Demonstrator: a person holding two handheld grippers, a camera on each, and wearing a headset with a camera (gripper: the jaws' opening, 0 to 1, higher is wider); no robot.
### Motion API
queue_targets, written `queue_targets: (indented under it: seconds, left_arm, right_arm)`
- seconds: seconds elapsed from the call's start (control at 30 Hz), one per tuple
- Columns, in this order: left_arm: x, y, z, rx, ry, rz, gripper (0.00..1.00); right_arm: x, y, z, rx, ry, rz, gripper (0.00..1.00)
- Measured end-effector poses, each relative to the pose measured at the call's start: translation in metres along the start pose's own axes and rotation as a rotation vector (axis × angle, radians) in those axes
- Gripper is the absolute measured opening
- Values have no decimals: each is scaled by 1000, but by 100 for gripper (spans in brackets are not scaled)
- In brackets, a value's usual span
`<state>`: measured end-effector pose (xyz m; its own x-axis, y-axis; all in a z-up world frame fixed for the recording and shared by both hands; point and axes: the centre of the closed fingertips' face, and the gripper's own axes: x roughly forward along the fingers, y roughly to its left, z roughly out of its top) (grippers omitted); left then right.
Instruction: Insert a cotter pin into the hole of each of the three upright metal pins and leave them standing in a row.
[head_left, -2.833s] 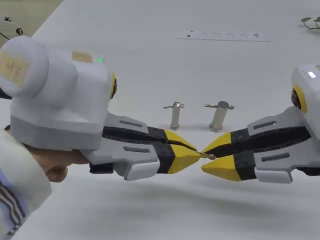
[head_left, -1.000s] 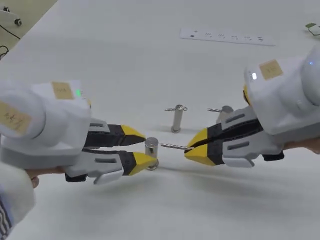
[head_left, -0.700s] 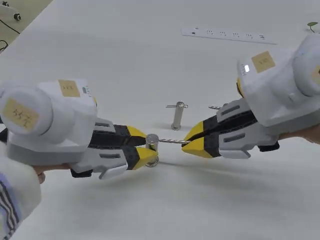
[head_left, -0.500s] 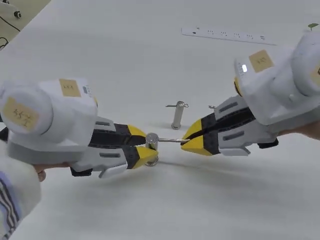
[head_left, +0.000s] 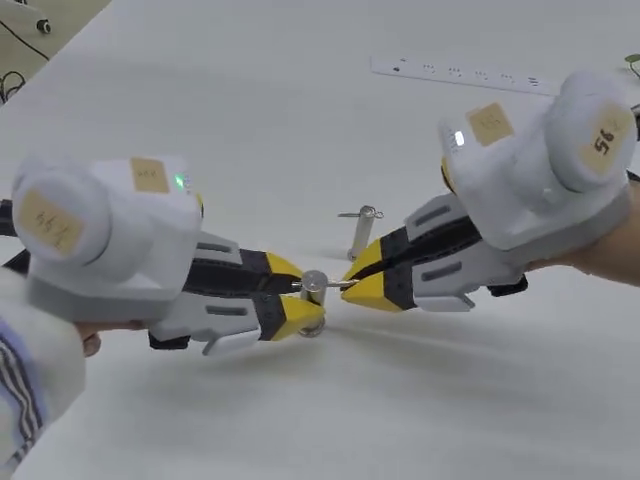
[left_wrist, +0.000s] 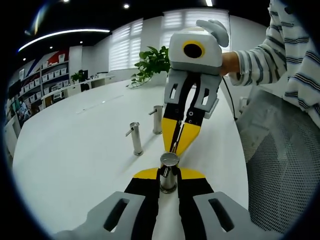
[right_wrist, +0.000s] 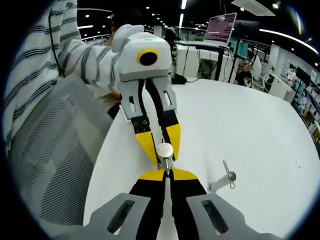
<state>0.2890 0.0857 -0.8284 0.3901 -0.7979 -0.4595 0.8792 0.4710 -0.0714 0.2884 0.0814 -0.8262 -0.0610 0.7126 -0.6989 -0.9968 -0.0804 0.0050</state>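
A short upright metal pin (head_left: 313, 283) stands on the white table, and my left gripper (head_left: 303, 293) is shut on its shaft from the left. My right gripper (head_left: 347, 283) comes in from the right, shut on a thin cotter pin (head_left: 336, 284) whose tip enters the pin just under its head. In the left gripper view the held pin (left_wrist: 169, 172) sits between my jaws, with the right gripper (left_wrist: 176, 146) directly behind it. In the right gripper view the pin head (right_wrist: 165, 150) lies just past my gripper (right_wrist: 167, 173). Another pin (head_left: 360, 232) with a cotter pin through it stands behind.
Two other upright pins (left_wrist: 135, 138) (left_wrist: 158, 119) stand in a row behind the held one. A white power strip (head_left: 460, 76) lies at the table's far side. A potted plant (left_wrist: 152, 60) stands at the far end, and a mesh chair (left_wrist: 280, 170) is beside the table.
The left gripper closed on the third pin. The right gripper moved left towards it, so the cotter pin's shaft slid into the pin and little of it still shows between the grippers.
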Motion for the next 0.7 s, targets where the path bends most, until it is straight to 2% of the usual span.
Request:
queue_targets:
  seconds: [0.07, 0.17, 0.2, 0.43, 0.7]
  left_arm:
    - [0, -1, 0, -3, -2, -1, 11]
    - [0, -1, 0, -2, -1, 3, 11]
    - [0, -1, 0, -5, 1, 6, 12]
    - [0, -1, -1, -5, 11, 9, 12]
    - [-2, -1, -2, -3, 25, 19, 12]
  right_arm:
    - [1, 1, 1, -21, -2, 7, 5]
    - [-1, 1, -1, -30, 11, 0, 16]
    - [-3, 1, -5, -27, 24, 3, 17]
    - [-18, -2, -5, 2, 4, -7, 12]
    - [-19, 2, 3, -2, -23, 6, 4]
